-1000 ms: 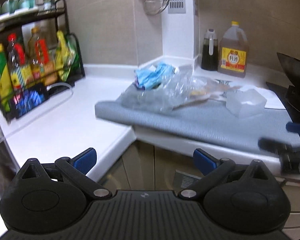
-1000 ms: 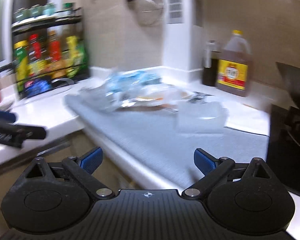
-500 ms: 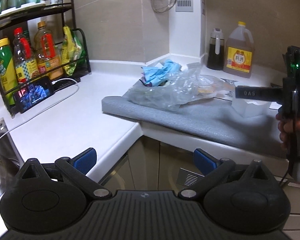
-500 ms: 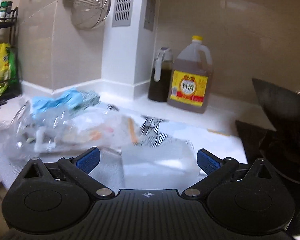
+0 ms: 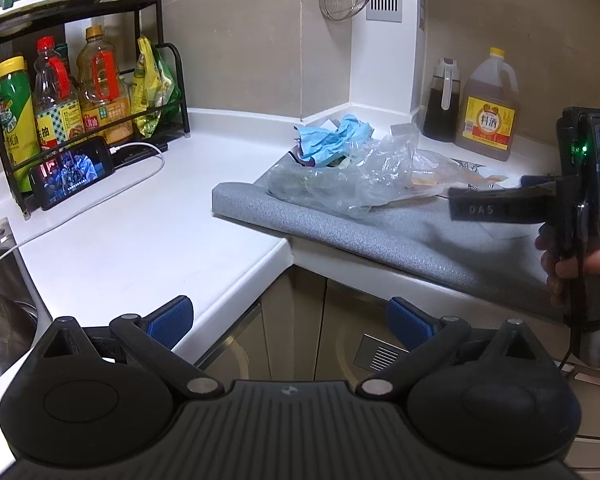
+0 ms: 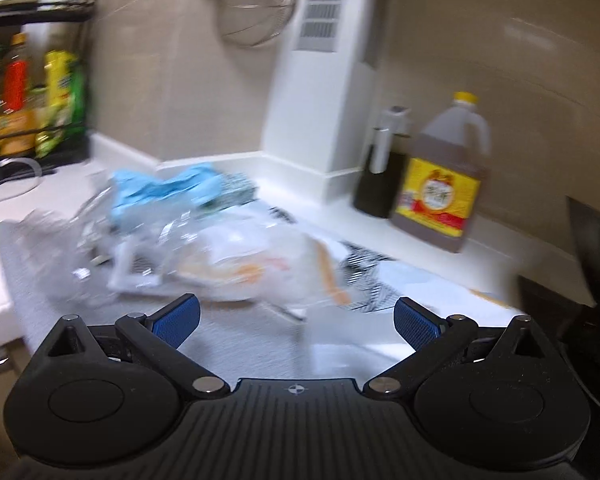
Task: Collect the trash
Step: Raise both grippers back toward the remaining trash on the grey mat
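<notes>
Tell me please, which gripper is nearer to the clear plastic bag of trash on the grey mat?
Right. The right gripper is open just in front of the clear plastic bag, over the grey mat. The left gripper is open too, back beyond the counter edge.

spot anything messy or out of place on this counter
Yes: a crumpled clear plastic bag with blue wrappers sprawls loose on the grey mat by the wall corner. The rack bottles stand upright; nothing looks spilled.
</notes>
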Motion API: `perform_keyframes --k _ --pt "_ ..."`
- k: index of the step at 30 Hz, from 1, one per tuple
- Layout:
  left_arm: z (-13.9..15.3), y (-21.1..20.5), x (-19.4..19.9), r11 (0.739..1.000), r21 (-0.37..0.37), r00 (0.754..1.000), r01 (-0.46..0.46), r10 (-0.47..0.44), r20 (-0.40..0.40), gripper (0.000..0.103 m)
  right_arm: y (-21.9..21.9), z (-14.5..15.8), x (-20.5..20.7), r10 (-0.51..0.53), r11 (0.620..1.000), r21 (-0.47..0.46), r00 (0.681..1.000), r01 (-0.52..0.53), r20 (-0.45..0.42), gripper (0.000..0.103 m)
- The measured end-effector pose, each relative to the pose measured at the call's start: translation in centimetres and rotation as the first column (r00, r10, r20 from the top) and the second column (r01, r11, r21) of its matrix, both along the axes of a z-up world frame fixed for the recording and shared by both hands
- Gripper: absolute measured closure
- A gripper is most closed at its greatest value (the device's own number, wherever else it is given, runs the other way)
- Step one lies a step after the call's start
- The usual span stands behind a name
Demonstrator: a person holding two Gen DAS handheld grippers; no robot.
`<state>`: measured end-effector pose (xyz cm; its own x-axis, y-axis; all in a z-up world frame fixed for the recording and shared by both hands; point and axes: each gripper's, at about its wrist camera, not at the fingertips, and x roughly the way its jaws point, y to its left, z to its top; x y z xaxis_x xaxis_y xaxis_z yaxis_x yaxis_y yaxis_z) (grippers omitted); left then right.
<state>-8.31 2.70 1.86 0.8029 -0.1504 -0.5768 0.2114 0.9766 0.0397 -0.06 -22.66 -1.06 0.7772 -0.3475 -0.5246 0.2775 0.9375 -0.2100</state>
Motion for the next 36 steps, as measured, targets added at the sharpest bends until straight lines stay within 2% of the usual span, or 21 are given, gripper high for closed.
perform_keyframes --k 6,13,21,26,31,36 --pt "-0.3 -0.1 -0.2 1.0 0.007 1.0 0.005 -0.005 0.003 0.0 -0.5 -0.8 -0.4 0.015 0.996 0.09 0.997 -0.008 -0.074 0.0" --pt "-0.5 0.0 0.0 1.0 0.001 1.0 -0.003 0.003 -0.006 0.0 -1.5 -0.8 -3.0 0.007 0.999 0.054 0.995 -0.001 -0.097 0.0" --pt "-0.6 -0.1 -0.1 1.0 -0.003 1.0 0.003 -0.003 -0.008 0.0 -4.6 -0.9 -6.4 -0.088 0.995 0.047 0.99 0.094 -0.108 0.0" --pt "-0.7 -0.4 -0.1 1.0 -0.002 1.0 0.014 -0.014 -0.009 0.0 -5.9 -0.4 -8.2 -0.156 0.987 0.037 0.985 0.159 -0.072 0.0" --pt "-0.7 -0.9 -0.2 1.0 0.002 1.0 0.023 -0.023 -0.008 0.0 -4.6 0.7 -7.8 -0.116 0.993 0.015 0.993 0.116 -0.001 0.0" --pt "-0.7 -0.8 -0.3 1.0 0.007 1.0 0.017 -0.017 -0.006 0.0 -3.1 0.9 -5.3 -0.062 0.998 0.021 0.998 0.062 0.011 0.0"
